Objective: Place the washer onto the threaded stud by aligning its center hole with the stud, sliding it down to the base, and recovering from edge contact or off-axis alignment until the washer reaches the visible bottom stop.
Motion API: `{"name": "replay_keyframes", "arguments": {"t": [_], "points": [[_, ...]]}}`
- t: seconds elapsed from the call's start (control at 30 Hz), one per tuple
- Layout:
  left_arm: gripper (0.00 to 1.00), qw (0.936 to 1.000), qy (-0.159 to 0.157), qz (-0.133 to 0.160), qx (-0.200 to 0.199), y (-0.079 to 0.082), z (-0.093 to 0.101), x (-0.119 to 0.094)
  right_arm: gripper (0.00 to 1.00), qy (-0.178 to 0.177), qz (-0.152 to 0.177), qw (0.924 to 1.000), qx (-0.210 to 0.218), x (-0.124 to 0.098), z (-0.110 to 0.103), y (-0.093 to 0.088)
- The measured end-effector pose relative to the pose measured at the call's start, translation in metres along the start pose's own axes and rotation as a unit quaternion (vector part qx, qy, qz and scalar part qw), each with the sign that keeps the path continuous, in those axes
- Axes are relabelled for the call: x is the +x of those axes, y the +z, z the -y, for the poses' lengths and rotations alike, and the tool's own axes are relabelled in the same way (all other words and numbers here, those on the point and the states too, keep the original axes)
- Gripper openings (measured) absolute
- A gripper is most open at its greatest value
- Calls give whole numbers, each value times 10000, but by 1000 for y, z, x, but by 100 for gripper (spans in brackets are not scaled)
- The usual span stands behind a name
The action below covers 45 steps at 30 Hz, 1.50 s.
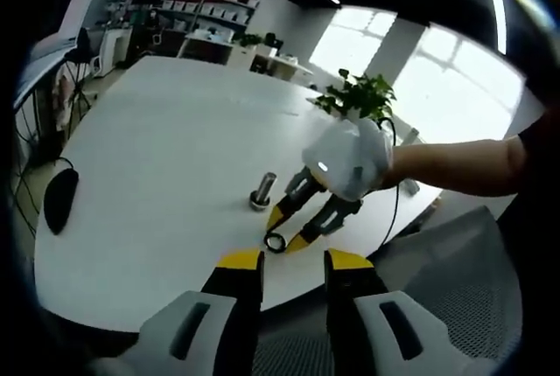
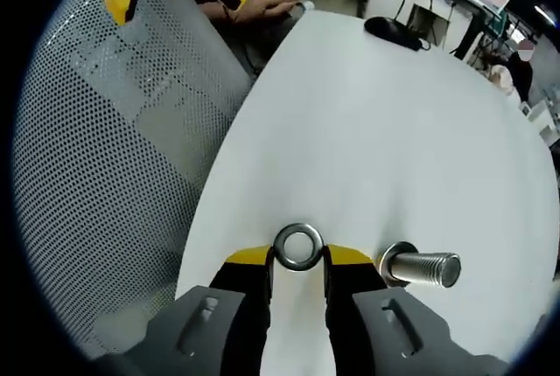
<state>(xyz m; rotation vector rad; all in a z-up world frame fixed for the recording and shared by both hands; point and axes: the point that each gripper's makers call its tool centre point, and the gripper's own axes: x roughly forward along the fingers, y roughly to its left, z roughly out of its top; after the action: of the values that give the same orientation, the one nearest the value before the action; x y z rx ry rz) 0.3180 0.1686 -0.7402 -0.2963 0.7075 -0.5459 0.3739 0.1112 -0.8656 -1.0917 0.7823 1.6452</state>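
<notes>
Right gripper view showed the washer (image 2: 298, 247) pinched flat between the right gripper (image 2: 298, 264) jaws, lying low over the white bench (image 2: 367, 131). The threaded stud (image 2: 420, 268) stood just beside it, apart. The washer might hit the stud's top edge and tip if its hole was off centre. The left gripper (image 1: 293, 264) hung back near the bench edge, its jaws narrowly apart and holding nothing.

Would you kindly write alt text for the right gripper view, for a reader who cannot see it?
The right gripper has its yellow-tipped jaws closed against the rim of a metal washer on a white table. A threaded stud stands just beside it, and a mesh chair lies off the table's edge.
</notes>
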Motion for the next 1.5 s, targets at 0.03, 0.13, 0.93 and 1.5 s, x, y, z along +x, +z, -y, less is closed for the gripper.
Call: {"name": "replay_keyframes", "arguments": {"t": [0.03, 0.13, 0.93, 1.5], "points": [[26, 10000, -4, -1, 6, 0, 0, 0, 23, -11, -36, 10000, -33, -1, 1, -2], [25, 10000, -13, -8, 19, 0, 0, 0, 23, 28, 7, 10000, 9, -8, -1, -1], [27, 9999, -67, -127, 94, -4, 3, 2, 23, -248, 140, 9994, -183, -86, 26, 8], [27, 9998, -73, -166, 64, -5, 2, 2, 23, -452, 13, 9987, -249, -87, 53, 10]]}}
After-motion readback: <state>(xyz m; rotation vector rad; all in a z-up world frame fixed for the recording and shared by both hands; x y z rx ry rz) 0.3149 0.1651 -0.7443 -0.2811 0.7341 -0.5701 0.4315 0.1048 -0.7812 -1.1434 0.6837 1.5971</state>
